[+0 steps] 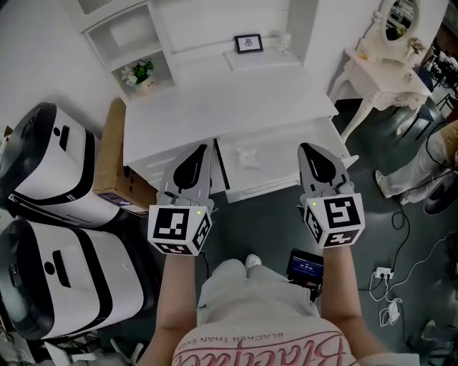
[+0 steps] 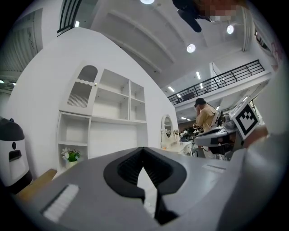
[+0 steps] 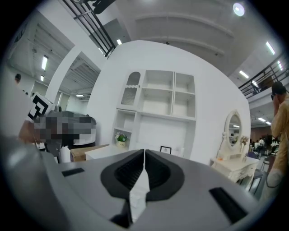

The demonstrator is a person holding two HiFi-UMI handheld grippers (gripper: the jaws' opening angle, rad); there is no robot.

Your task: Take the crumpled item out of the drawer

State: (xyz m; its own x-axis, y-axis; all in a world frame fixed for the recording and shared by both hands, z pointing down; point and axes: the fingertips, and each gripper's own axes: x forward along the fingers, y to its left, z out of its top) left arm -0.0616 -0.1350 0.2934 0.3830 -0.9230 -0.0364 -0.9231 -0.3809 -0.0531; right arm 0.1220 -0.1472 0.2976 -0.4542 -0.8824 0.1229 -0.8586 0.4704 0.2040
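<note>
Nearest the camera, the person (image 1: pixel 250 307) is holding the left gripper (image 1: pixel 200 149) and the right gripper (image 1: pixel 305 147) side by side, just in front of the open drawer (image 1: pixel 279 154). Each gripper's own view is showing its jaws pressed together at the tips, with nothing between them. The crumpled item (image 1: pixel 248 157), a small white wad, is lying on the drawer floor toward its left end. It is sitting between the two grippers' lines of reach and neither is touching it. The step in hand is judged to be the approach. Whichever gripper is chosen will need to spread its jaws before descending. It should come down from above so that the pads are straddling the wad rather than pushing it against the drawer wall. It should close gently, since so light and soft a thing will probably flatten or slip, then lift straight up until clear of the drawer front. Beyond the drawer, the top of the white desk (image 1: pixel 215 107) is lying mostly bare, carrying a small framed picture (image 1: pixel 248 43) at its back edge, and a potted plant (image 1: pixel 139 73) is sitting in a shelf cubby at the left. A cardboard box (image 1: pixel 111 161) is standing against the desk's left side, with two white-and-black machines (image 1: pixel 50 164) beside it. At the far right a white dressing table (image 1: pixel 383 71) with an oval mirror (image 1: pixel 401 14) is standing on the dark floor (image 1: pixel 372 236), where a power strip (image 1: pixel 383 272) is lying.
</note>
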